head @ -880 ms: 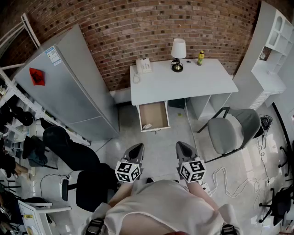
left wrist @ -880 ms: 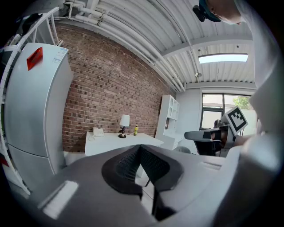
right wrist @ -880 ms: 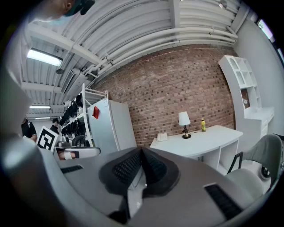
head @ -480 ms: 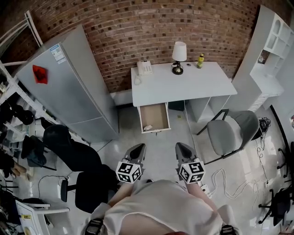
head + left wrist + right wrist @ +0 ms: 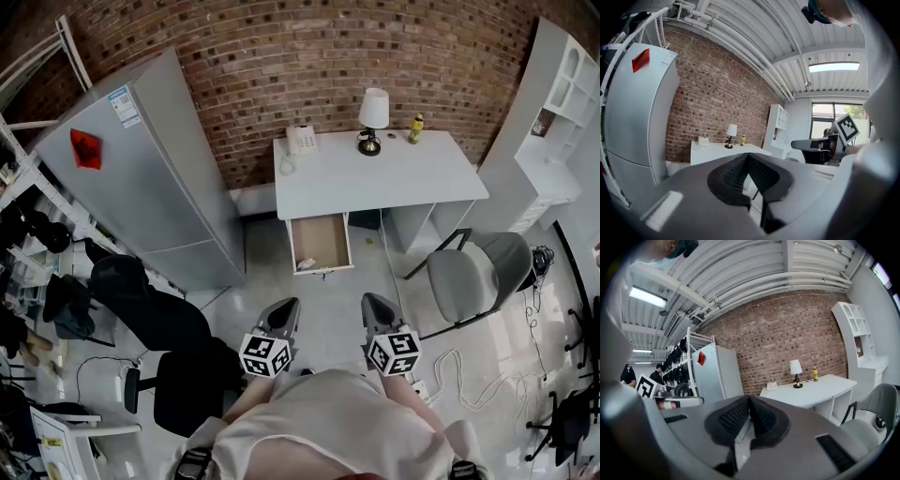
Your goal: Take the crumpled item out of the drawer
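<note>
Pointing forward side by side, the left gripper [image 5: 283, 314] and the right gripper [image 5: 376, 309] both have their jaws pressed together with nothing between them, which suits an approach rather than a grab. Well ahead of both, more in line with the left one, the drawer [image 5: 323, 239] hangs pulled out from under the white desk [image 5: 375, 178], so its inside lies open from above. The crumpled item [image 5: 306, 263] sits in the drawer's near left corner, far beyond reach; by my judgement, whichever gripper goes in must open its jaws first.
</note>
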